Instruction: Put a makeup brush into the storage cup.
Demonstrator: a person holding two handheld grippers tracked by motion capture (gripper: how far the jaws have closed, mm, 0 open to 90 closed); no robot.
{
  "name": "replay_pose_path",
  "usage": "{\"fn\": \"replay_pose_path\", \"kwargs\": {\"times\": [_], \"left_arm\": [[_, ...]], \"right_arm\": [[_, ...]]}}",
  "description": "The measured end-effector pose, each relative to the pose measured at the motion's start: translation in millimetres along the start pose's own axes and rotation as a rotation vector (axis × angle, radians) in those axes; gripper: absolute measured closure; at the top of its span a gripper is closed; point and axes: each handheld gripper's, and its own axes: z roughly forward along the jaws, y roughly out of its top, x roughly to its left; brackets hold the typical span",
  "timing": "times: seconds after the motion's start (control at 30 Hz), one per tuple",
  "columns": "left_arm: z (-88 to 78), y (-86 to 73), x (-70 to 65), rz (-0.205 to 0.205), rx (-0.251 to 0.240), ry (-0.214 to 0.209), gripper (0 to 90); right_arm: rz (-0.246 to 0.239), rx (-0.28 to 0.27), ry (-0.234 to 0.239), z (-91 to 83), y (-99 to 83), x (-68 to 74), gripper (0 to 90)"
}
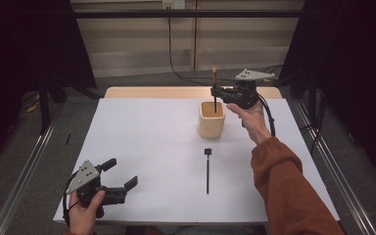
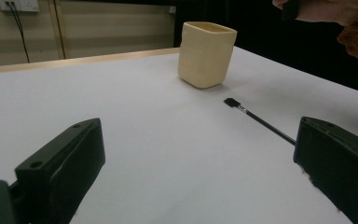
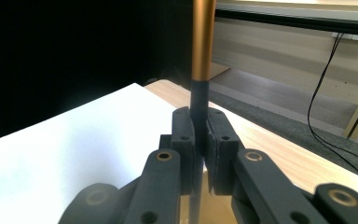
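Right claw (image 1: 216, 93) is clamped on a thin brush (image 1: 215, 90), jaws pressed tight on the dark part of the shaft; the right gripper view shows the pads meeting either side of it, with a copper-coloured section (image 3: 203, 37) rising above the grip. Brush stands upright, wooden-looking tip uppermost, lower end hanging inside the mouth of a cream square-sided cup (image 1: 211, 119); whether the end touches the cup's inside cannot be told. Cup sits upright on the white surface (image 1: 142, 147), toward the far right of it. Right hand (image 1: 250, 117) holds the claw over and just behind the cup, rust-orange sleeve (image 1: 284, 186) trailing back to the near edge. A second brush (image 1: 207, 170), all black with a small square head, lies flat on the surface near the cup on its near side, head pointing toward the cup, not touching it; the left gripper view shows the same one (image 2: 256, 119) running in from the right. Left claw (image 1: 122, 176) rests at the near left corner of the surface in the left hand (image 1: 84, 215), jaws spread wide with nothing between them, well apart from both brushes and the cup.
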Motion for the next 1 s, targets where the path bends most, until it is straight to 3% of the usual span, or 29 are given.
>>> {"fn": "replay_pose_path", "kwargs": {"times": [0.2, 0.67, 1.0], "left_arm": [[1.0, 0.4, -1.9, 0.017, 0.005, -0.005, 1.9], [0.3, 0.7, -1.4, 0.014, 0.010, -0.004, 2.0], [0.1, 0.4, -1.3, 0.019, 0.008, 0.002, 1.9]], "right_arm": [[0.006, 0.010, -0.003, 4.7, -8.8, -3.7, 83.5], [0.001, 0.037, 0.002, 14.0, -19.1, -3.2, 83.5], [0.033, 0.033, 0.004, 15.2, -35.8, -5.9, 83.4]]}}
